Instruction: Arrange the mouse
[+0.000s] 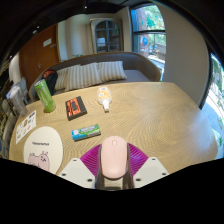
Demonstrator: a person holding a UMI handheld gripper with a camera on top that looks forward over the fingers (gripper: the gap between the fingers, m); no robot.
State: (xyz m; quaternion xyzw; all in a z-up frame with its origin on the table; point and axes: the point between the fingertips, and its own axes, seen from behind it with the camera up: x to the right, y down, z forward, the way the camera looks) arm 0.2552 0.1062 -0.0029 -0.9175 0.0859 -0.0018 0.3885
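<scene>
A pale pink computer mouse (113,157) sits between my gripper's (113,163) two fingers, above the wooden table (150,115). Both magenta pads (93,159) press on its sides. The mouse points forward along the fingers and its rear end is hidden between the finger bases. The table top stretches out beyond it.
Ahead left lie a green-blue packet (86,131), a dark red-and-black booklet (75,107) and a round white mat (43,151). A green cup (45,95) and a clear container (17,99) stand at the left. A small light-coloured object (104,97) stands mid-table. A striped couch (95,73) lies beyond.
</scene>
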